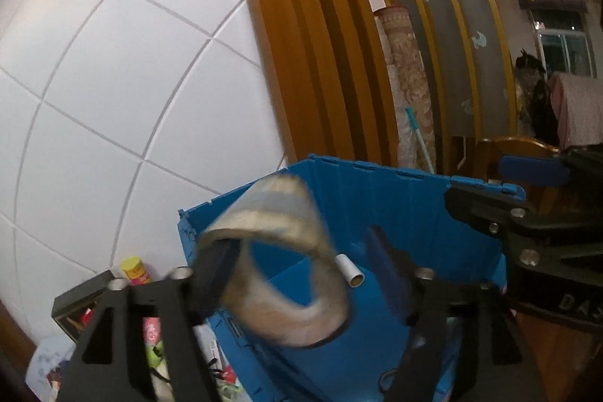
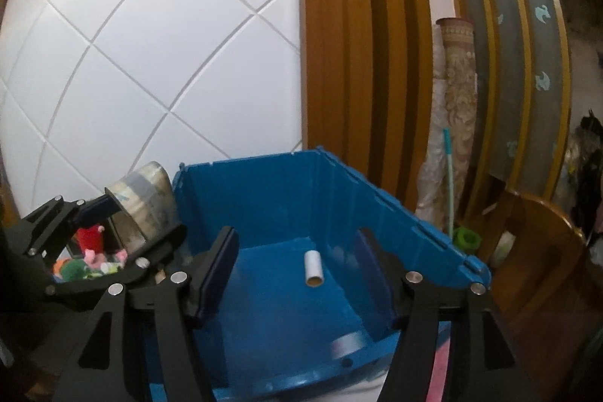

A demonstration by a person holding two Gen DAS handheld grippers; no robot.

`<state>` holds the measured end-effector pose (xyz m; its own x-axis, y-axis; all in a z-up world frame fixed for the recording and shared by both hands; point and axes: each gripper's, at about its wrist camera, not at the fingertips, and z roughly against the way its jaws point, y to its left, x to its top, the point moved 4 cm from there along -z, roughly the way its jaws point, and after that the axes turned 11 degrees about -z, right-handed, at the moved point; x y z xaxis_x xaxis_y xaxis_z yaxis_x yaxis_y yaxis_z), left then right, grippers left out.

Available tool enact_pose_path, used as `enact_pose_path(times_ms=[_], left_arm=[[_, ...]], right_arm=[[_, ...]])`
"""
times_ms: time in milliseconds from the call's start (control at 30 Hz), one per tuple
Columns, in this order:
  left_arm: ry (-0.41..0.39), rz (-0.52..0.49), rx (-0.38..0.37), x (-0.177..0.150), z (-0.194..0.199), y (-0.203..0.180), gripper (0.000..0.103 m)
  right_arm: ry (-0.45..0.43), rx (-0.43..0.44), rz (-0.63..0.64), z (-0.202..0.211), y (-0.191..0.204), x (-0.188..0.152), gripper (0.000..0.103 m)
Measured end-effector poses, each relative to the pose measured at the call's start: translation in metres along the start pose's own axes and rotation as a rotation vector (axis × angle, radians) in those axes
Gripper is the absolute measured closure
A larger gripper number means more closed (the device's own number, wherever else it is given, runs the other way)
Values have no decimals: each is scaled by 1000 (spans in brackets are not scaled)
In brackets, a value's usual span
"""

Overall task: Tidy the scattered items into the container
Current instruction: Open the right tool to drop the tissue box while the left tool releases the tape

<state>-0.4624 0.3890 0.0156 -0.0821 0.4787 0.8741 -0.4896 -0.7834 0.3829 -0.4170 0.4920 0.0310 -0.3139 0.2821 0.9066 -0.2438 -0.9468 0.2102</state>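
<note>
A blue plastic crate [image 1: 395, 206] [image 2: 286, 183] stands open against the white tiled wall. A small white tube [image 1: 350, 270] [image 2: 313, 268] lies on its floor. A large roll of tape [image 1: 286, 270] hangs off the left finger of my left gripper [image 1: 305, 266], blurred, over the crate's left rim; the jaws stand wide apart. It also shows in the right wrist view [image 2: 145, 202], beside the left gripper [image 2: 98, 232]. My right gripper [image 2: 297, 277] is open and empty over the crate. A pale round item [image 2: 348, 341] lies blurred near the crate's front wall.
Scattered toys and packets [image 1: 150, 338] [image 2: 94, 259] lie left of the crate, with a yellow tube [image 1: 135, 270]. A rolled rug [image 2: 456, 108], a teal-handled stick [image 2: 448, 176] and wooden furniture [image 2: 535, 259] stand to the right. A green tape roll [image 2: 467, 238] sits behind the crate.
</note>
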Motion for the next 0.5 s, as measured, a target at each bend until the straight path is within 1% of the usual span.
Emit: enact_pose_path(times_ms=[67,133,267,367,433,500], left_arm=[[-3,1,1,2,1,-1,8],[-3,17,0,4,1,-2,0],[15,11,-58,6,-1,-9,0],[65,-13,-117,11,-9,-19,0],[93,-32,-156,14,-14,-26,0],[114,-52,-161,16,-16,-34,0]], right_arm=[[-13,-1,-8,8,-2,0,32],[-28,-5,-11,17,-4,0,31],[-55,-12,-26,36,-12,2,31],[-78,-10,-40,49,-18,5,30],[-94,-13,-44,57,-21,7,26],[-111,-20,-45,64,-26,10,26]])
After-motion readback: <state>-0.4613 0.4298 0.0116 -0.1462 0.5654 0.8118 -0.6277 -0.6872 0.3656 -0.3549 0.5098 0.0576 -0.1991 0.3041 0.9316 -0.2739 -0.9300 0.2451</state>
